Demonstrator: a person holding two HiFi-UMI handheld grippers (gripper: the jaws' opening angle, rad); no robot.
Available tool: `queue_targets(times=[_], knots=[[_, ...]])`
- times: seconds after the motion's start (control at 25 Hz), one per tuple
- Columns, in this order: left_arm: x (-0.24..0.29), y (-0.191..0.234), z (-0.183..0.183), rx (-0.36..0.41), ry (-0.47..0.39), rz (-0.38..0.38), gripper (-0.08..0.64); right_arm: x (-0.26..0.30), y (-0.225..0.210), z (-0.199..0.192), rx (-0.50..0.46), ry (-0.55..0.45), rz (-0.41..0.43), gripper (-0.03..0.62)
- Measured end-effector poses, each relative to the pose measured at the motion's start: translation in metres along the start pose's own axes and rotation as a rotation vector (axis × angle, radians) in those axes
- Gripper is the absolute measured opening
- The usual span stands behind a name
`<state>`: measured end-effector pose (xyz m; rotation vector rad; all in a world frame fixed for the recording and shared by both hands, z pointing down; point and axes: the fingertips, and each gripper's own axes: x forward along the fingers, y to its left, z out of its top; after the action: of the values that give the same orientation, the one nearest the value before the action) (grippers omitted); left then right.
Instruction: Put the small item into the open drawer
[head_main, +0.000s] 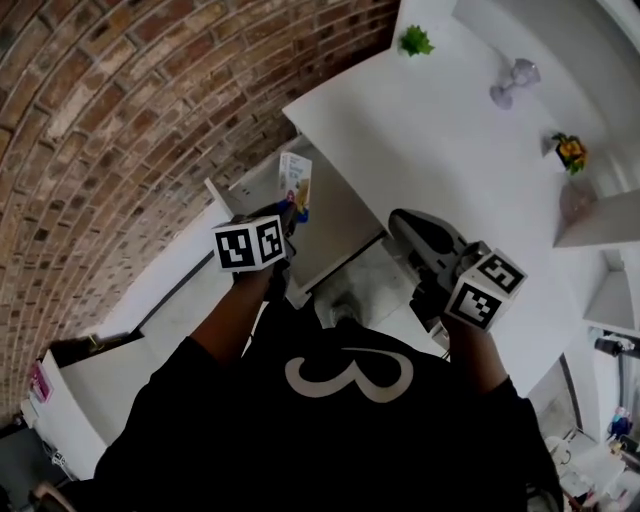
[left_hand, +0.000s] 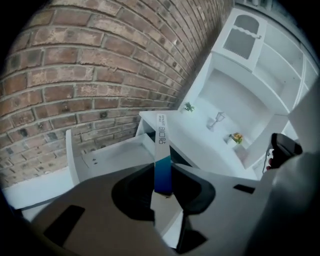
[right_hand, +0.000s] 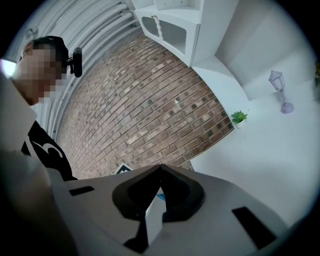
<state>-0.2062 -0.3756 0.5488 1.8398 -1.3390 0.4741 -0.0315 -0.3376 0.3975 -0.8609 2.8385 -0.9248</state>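
Note:
The small item is a flat white box with a blue end (head_main: 295, 183). My left gripper (head_main: 287, 214) is shut on its lower part and holds it upright over the open white drawer (head_main: 335, 222). In the left gripper view the box (left_hand: 163, 150) stands edge-on between the two jaws of my left gripper (left_hand: 163, 176), and the drawer (left_hand: 117, 156) lies beyond and to the left, against the brick wall. My right gripper (head_main: 405, 226) hangs over the drawer's right side by the counter edge. In the right gripper view its jaw tips (right_hand: 160, 168) meet with nothing between them.
A white counter (head_main: 450, 140) runs to the right of the drawer and carries a small green plant (head_main: 414, 41), a pale lantern figure (head_main: 512, 82) and a flower pot (head_main: 571, 150). A brick wall (head_main: 120, 120) borders the left. White shelves (left_hand: 260, 65) rise above the counter.

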Motion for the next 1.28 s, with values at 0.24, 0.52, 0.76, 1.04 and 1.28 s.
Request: queue_targets(times=[0.24, 0.52, 0.76, 1.04, 1.28], knots=[[0.040, 0.015, -0.001, -0.004, 0.090, 0.017, 0.083, -0.006, -0.020, 0.001, 0.031, -0.014, -0.074, 0.011], [0.084, 0.039, -0.021, -0.043, 0.173, 0.049, 0.083, -0.014, -0.036, -0.009, 0.055, -0.004, -0.131, 0.011], [0.116, 0.054, -0.043, -0.067, 0.232, 0.070, 0.083, -0.024, -0.040, -0.017, 0.088, -0.001, -0.169, 0.011], [0.144, 0.061, -0.057, -0.012, 0.253, 0.107, 0.083, -0.041, -0.051, -0.029, 0.125, -0.006, -0.231, 0.011], [0.157, 0.063, -0.067, 0.062, 0.267, 0.136, 0.084, -0.046, -0.056, -0.033, 0.137, -0.007, -0.255, 0.011]])
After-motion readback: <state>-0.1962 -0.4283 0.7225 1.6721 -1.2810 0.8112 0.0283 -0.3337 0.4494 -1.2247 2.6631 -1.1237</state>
